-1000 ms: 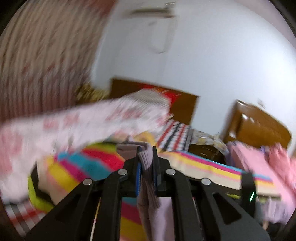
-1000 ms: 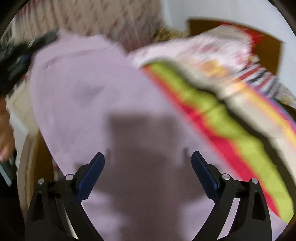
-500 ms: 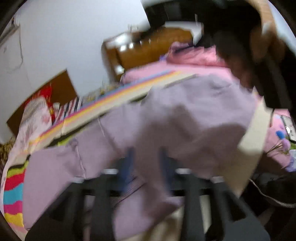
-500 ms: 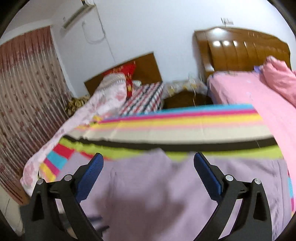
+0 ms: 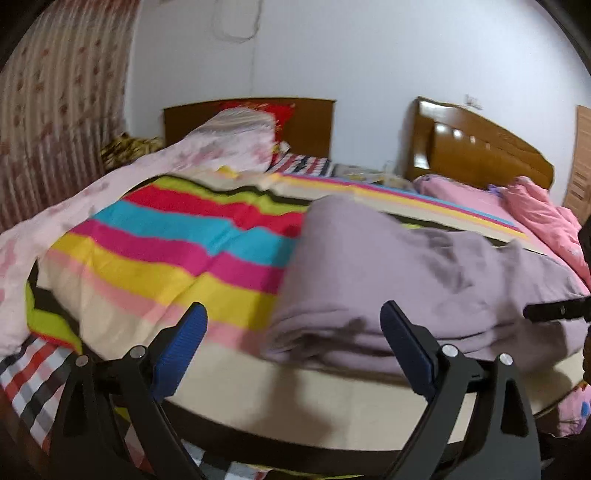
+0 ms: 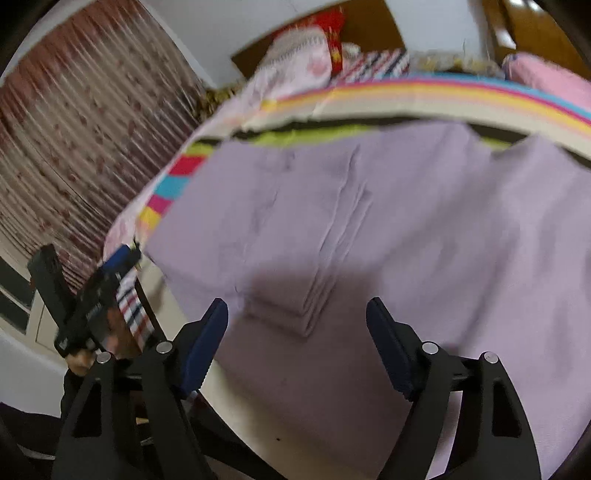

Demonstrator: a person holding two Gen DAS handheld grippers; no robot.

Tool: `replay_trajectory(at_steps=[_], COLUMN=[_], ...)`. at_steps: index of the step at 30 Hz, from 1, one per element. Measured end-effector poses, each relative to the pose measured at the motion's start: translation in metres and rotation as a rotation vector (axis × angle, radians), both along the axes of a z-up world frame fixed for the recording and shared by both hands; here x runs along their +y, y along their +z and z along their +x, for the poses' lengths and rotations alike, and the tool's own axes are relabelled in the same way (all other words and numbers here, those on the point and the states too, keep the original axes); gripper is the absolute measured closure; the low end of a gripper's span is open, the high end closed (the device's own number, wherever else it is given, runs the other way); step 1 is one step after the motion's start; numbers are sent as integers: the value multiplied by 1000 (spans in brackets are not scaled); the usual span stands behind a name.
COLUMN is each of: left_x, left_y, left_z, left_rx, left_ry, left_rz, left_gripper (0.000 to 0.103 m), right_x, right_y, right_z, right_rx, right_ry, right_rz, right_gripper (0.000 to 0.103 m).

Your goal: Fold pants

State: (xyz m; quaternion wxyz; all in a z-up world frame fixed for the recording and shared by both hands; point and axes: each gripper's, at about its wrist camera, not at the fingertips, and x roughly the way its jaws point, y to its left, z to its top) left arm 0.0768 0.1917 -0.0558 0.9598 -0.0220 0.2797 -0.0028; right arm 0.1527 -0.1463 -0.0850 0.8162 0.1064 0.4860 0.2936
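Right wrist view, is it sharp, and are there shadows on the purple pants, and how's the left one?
Right wrist view: motion-blurred, curtain smeared, a dark shadow on the pants ahead of the gripper. Left wrist view: softly blurred, fisheye bends the striped blanket.

A plain white wall point(image 5: 369, 51) closes the far side of the bedroom, with a thin loop of cable point(image 5: 236, 26) hanging down it. On the left hangs a pleated curtain point(image 5: 55, 110) with a reddish flower print. Two beds stand side by side: one with a dark wooden headboard point(image 5: 310, 122) and a blanket in bright stripes point(image 5: 177, 236), the other with a glossy lighter headboard point(image 5: 480, 151) and pink bedding point(image 5: 532, 206). A pale pink floral quilt point(image 5: 207, 147) is heaped along the striped bed's curtain side.
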Motion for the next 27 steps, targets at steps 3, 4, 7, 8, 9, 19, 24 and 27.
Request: replay_trajectory(at_steps=[3, 4, 7, 8, 9, 19, 24, 27], left_x=[9, 7, 9, 10, 10, 22, 30, 30], left_y=[-10, -14, -24, -27, -27, -38, -40, -39], left_z=[9, 8, 2, 2, -4, -16, -17, -18], left_rx=[18, 21, 23, 25, 25, 18, 17, 17], left_ry=[17, 15, 11, 10, 9, 20, 33, 35], left_rz=[9, 11, 12, 10, 9, 24, 6, 0], left_gripper=[8, 8, 7, 7, 6, 6, 6, 6], right_x=[13, 15, 27, 29, 28, 28, 27, 24], right_y=[-5, -5, -4, -5, -3, -5, -5, -8], right_z=[1, 4, 12, 12, 11, 28, 35, 53], right_rx=[7, 11, 23, 22, 18, 52, 116, 140], right_ry=[17, 20, 30, 32, 29, -3, 48, 22], right_rz=[-40, -49, -109, -130, -140, -125, -68, 2], right_gripper=[30, 30, 30, 30, 29, 28, 28, 28])
